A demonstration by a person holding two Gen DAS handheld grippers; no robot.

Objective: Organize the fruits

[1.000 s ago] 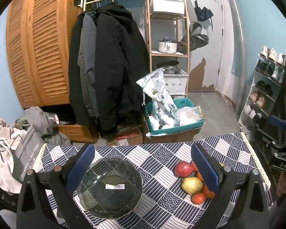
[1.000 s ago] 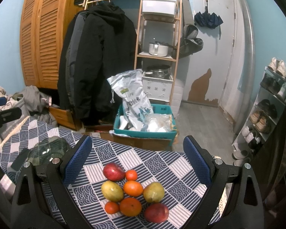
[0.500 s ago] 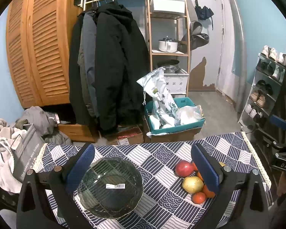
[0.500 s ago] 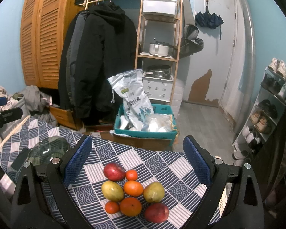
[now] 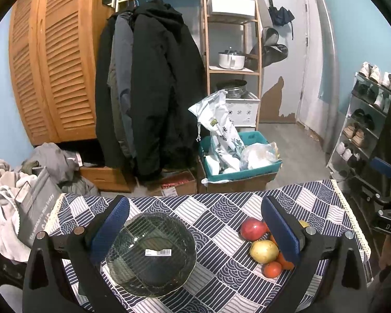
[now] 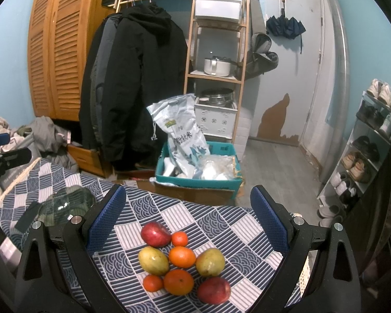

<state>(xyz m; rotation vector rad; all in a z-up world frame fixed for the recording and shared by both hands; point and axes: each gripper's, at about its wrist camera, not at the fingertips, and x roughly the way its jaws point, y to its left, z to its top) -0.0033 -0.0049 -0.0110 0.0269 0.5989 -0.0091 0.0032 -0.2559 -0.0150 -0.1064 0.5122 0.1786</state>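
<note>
Right tool (image 6: 187, 221) spread, empty above 8 fruits (image 6: 182, 257); left tool (image 5: 194, 224) spread over bare glass bowl (image 5: 151, 254); nothing sorted yet.

Part of the fruit pile (image 5: 263, 251) behind the left gripper's right-hand fingers (image 5: 280, 230); label (image 5: 158, 252) print unreadable.

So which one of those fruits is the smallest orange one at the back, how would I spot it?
Find the fruit cluster on the blue patterned tablecloth, between the right gripper fingers. At its far edge, a small tangerine touches the right side of a red apple. It is the rearmost of the orange fruits.
</note>
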